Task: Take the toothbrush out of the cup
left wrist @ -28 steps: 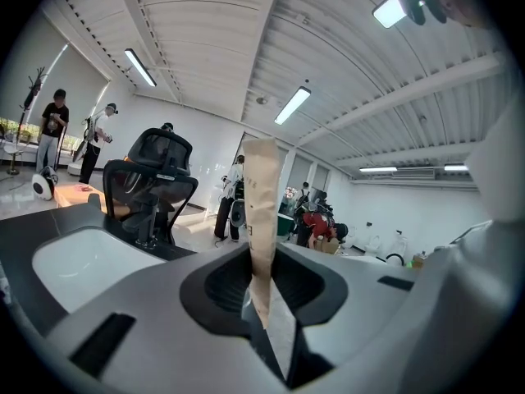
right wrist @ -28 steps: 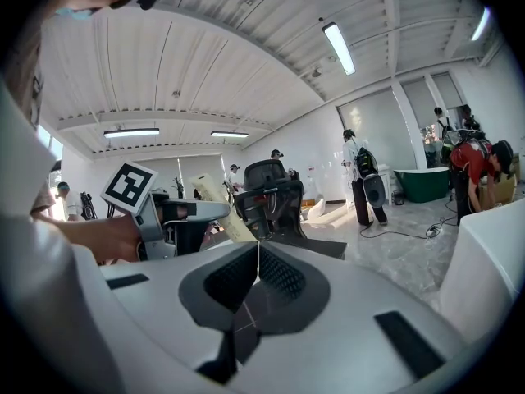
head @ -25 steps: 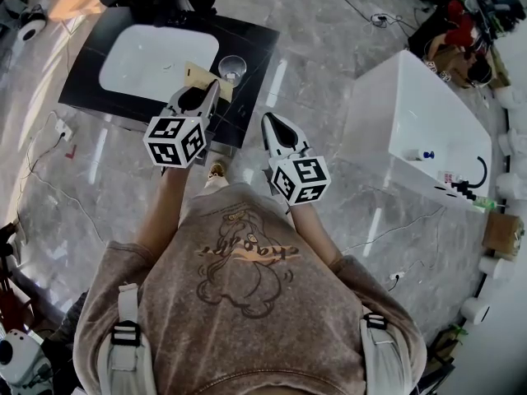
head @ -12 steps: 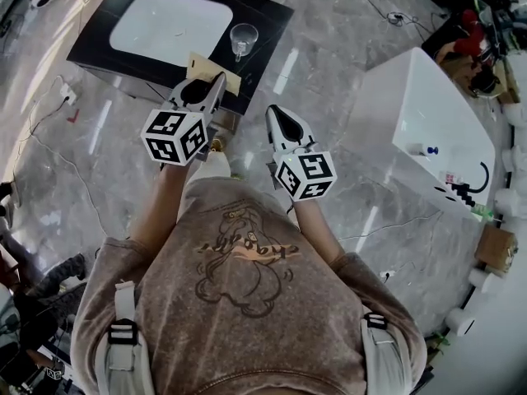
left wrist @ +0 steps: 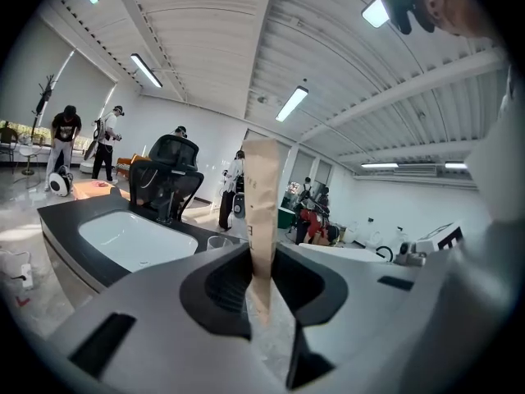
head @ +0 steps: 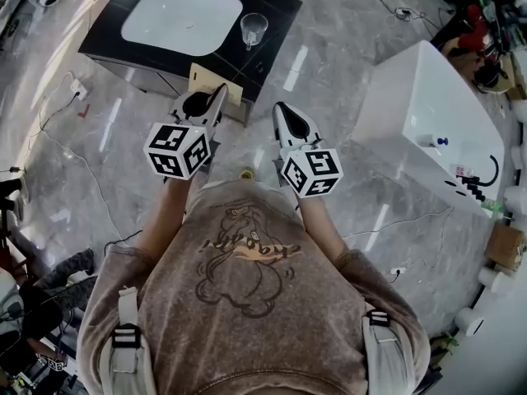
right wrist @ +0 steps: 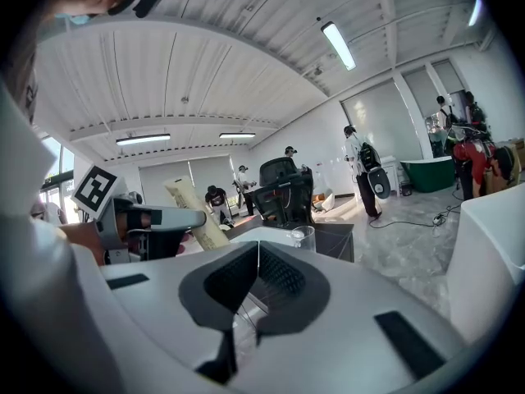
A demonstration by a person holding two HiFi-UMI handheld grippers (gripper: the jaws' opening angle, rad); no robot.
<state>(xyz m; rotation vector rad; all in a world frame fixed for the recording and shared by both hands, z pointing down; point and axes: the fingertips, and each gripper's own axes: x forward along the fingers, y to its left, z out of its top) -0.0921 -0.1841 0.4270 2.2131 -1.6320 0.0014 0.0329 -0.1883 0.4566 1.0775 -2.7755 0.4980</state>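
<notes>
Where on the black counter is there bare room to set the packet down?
Bare black top for the packet: between the glass cup and the counter's right edge, plus a narrow strip in front of the basin. The basin takes most of the rest.

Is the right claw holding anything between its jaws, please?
No, the right gripper view shows the right claw with its jaws pressed together and nothing between them.
</notes>
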